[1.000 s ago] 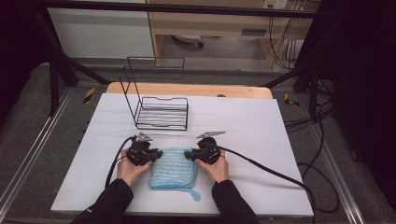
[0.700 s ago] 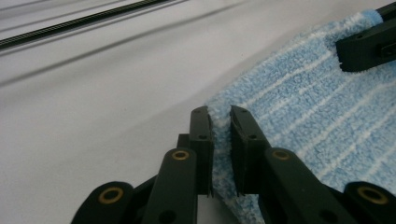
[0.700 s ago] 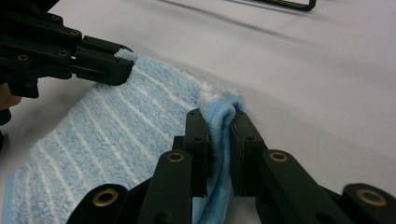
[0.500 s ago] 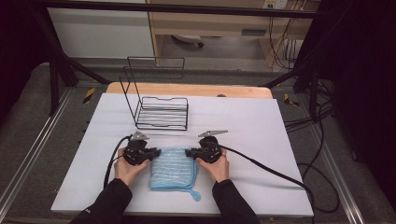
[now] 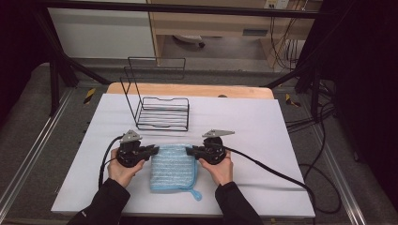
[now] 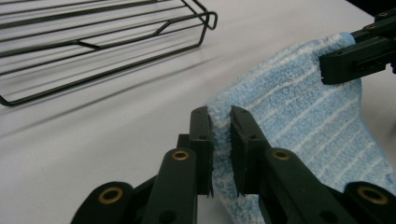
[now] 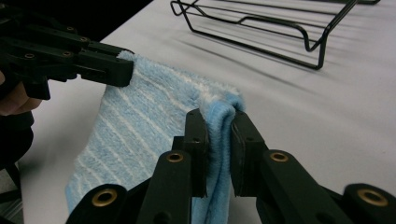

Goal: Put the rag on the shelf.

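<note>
A light blue striped cloth lies on the white table between my two grippers. My left gripper is shut on the cloth's far left corner, and the left gripper view shows the cloth pinched between the pads of the left gripper. My right gripper is shut on the far right corner, its jaws having just closed tighter on the fabric. The right gripper view shows a doubled fold of the cloth clamped in the right gripper. The held far edge hangs lifted off the table.
A black wire rack stands just beyond the cloth, with its tall back frame on the far side. It appears as rack and rack in the gripper views. Cables trail from both grippers across the white table.
Both grippers have risen slightly with the cloth's far corners in them, so the far edge has come up off the table.
</note>
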`<control>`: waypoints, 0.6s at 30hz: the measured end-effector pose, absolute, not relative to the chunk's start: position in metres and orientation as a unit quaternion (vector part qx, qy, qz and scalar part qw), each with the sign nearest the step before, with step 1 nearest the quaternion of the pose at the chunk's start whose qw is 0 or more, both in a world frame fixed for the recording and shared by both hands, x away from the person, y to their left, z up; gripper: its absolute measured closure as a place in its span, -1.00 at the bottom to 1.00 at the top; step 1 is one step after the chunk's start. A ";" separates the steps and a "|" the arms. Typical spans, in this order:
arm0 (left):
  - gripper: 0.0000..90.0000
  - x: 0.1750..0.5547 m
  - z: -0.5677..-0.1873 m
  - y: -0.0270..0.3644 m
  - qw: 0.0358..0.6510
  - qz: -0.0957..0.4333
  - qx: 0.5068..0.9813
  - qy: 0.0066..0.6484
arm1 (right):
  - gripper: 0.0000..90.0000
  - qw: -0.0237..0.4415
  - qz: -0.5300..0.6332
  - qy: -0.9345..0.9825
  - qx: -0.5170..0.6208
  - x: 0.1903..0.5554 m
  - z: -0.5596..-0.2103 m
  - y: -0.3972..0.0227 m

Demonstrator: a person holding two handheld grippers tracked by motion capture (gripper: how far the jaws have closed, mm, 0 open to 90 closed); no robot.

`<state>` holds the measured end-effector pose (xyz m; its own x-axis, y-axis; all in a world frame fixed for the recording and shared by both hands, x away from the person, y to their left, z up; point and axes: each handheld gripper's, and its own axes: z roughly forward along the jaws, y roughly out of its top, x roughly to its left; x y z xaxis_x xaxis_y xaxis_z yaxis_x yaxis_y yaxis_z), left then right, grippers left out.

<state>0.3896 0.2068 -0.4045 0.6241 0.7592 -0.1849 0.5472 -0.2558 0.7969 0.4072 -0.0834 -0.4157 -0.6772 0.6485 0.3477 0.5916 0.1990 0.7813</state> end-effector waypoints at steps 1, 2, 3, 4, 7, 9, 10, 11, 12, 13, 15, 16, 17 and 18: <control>0.77 0.388 -0.402 0.207 0.447 0.122 0.783 0.415 | 0.77 0.030 0.493 0.772 0.400 0.406 -0.414 -0.084; 0.77 0.387 -0.400 0.207 0.450 0.123 0.781 0.415 | 0.77 0.034 0.499 0.769 0.398 0.404 -0.410 -0.085; 0.77 0.386 -0.398 0.206 0.452 0.126 0.781 0.413 | 0.77 0.034 0.499 0.769 0.398 0.404 -0.410 -0.085; 0.77 0.385 -0.397 0.206 0.453 0.128 0.781 0.411 | 0.77 0.040 0.499 0.770 0.394 0.403 -0.408 -0.085; 0.77 0.382 -0.391 0.206 0.455 0.139 0.780 0.406 | 0.77 0.047 0.507 0.769 0.388 0.400 -0.402 -0.086; 0.77 0.380 -0.388 0.206 0.461 0.141 0.777 0.404 | 0.77 0.049 0.512 0.766 0.386 0.399 -0.398 -0.087; 0.77 0.379 -0.386 0.206 0.463 0.145 0.777 0.401 | 0.77 0.050 0.515 0.764 0.385 0.398 -0.396 -0.088; 0.77 0.378 -0.384 0.206 0.466 0.147 0.776 0.399 | 0.77 0.052 0.518 0.763 0.383 0.397 -0.395 -0.088; 0.77 0.377 -0.382 0.206 0.467 0.150 0.775 0.398 | 0.78 0.056 0.523 0.761 0.379 0.396 -0.391 -0.090; 0.77 0.376 -0.380 0.206 0.470 0.152 0.774 0.396 | 0.78 0.056 0.523 0.761 0.379 0.396 -0.391 -0.090; 0.77 0.373 -0.376 0.205 0.474 0.157 0.771 0.395 | 0.78 0.072 0.525 0.762 0.371 0.393 -0.383 -0.089; 0.77 0.372 -0.374 0.205 0.475 0.160 0.770 0.394 | 0.78 0.072 0.525 0.762 0.371 0.393 -0.383 -0.089; 0.77 0.372 -0.372 0.206 0.478 0.163 0.768 0.393 | 0.78 0.075 0.527 0.762 0.368 0.392 -0.381 -0.089; 0.77 0.371 -0.370 0.206 0.482 0.164 0.765 0.394 | 0.78 0.078 0.529 0.762 0.365 0.391 -0.378 -0.088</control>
